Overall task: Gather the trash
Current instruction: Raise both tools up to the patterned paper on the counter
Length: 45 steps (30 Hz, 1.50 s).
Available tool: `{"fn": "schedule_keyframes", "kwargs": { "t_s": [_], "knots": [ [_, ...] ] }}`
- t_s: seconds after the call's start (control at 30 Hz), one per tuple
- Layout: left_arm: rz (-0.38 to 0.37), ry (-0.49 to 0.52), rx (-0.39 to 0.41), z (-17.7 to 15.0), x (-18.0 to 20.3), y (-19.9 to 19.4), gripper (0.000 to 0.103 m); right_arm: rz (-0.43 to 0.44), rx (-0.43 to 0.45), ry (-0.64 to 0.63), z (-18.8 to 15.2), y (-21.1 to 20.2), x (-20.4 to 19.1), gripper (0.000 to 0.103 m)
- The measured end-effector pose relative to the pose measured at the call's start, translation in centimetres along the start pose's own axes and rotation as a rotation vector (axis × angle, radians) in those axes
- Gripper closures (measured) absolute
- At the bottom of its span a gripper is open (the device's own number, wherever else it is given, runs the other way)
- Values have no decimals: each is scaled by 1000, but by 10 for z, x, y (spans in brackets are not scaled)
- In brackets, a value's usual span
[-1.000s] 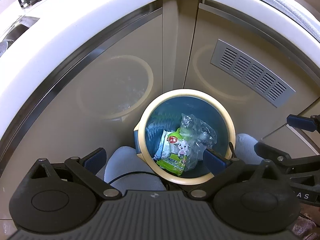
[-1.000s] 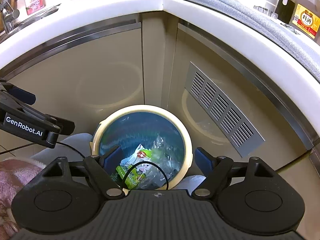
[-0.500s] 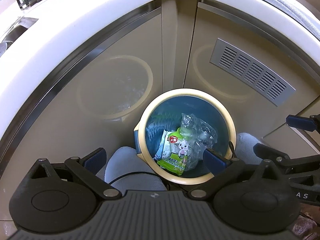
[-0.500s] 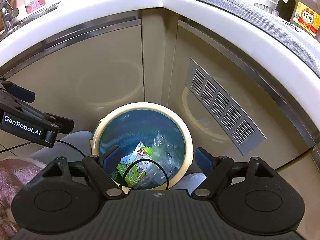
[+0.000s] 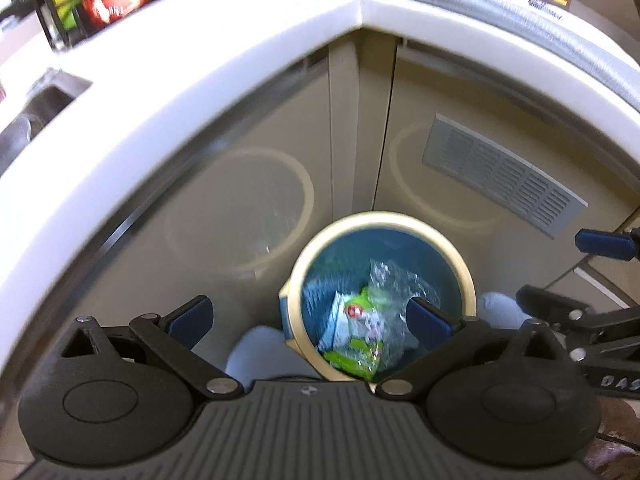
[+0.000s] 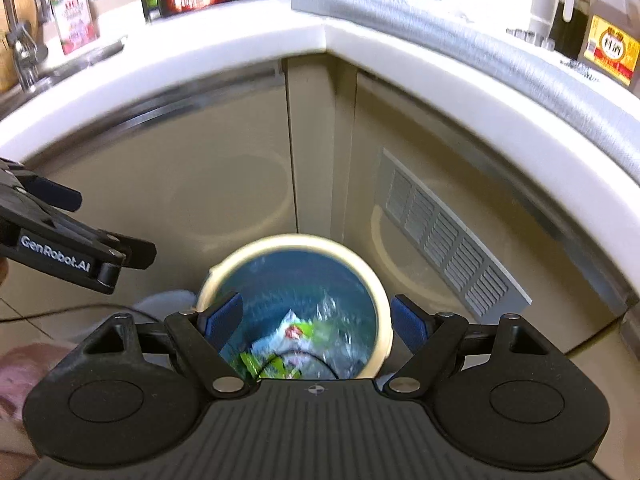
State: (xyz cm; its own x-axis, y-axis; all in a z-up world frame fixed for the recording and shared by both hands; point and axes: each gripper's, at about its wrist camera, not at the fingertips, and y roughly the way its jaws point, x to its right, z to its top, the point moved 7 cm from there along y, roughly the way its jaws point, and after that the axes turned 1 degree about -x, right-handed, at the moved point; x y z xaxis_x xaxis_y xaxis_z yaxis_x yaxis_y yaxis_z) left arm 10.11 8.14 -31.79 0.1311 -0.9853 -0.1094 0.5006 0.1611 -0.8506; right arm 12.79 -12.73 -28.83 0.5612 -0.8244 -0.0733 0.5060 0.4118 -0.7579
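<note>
A round bin with a cream rim [image 5: 384,216] [image 6: 296,240] and a blue inside stands on the floor in the cabinet corner. In it lie a green and white snack packet [image 5: 356,344] [image 6: 294,332] and crumpled clear plastic [image 5: 394,280] [image 6: 340,320]. My left gripper [image 5: 310,316] hangs above the bin's left side, open and empty. My right gripper [image 6: 316,320] hovers over the bin, open, nothing between its blue pads. Each gripper shows in the other's view: the right gripper [image 5: 550,268] at the right edge, the left gripper [image 6: 112,226] at the left.
The white countertop [image 6: 240,40] wraps round the corner above beige cabinet doors [image 5: 240,160]. A grey vent grille [image 6: 448,240] sits in the right door. A sink tap [image 6: 20,40], bottles and a grey rolled mat [image 6: 480,52] stand on the counter. Pale rounded shapes [image 5: 256,352] flank the bin.
Both views have tipped upward a little: the bin sits lower in frame and more of the countertop shows. Both grippers stay open and empty.
</note>
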Motion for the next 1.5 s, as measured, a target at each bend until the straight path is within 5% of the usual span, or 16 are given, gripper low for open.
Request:
{"fn": "schedule_keyframes", "kwargs": {
  "t_s": [0.33,0.57,0.8,1.03,1.5],
  "knots": [
    [-30,-11,140,39,-3,-44,0,82,247,98,70,-63,36,20],
    [-43,-24,201,73,-1,-68,0,-46,401,80,134,-70,84,12],
    [-57,-49,215,93,-6,-74,0,-177,445,201,201,-31,149,9],
    [-59,-95,192,102,-21,-65,0,-283,452,390,262,33,212,8],
    [-23,-186,113,123,-60,-28,0,-430,267,691,330,174,335,7]
  ]
}}
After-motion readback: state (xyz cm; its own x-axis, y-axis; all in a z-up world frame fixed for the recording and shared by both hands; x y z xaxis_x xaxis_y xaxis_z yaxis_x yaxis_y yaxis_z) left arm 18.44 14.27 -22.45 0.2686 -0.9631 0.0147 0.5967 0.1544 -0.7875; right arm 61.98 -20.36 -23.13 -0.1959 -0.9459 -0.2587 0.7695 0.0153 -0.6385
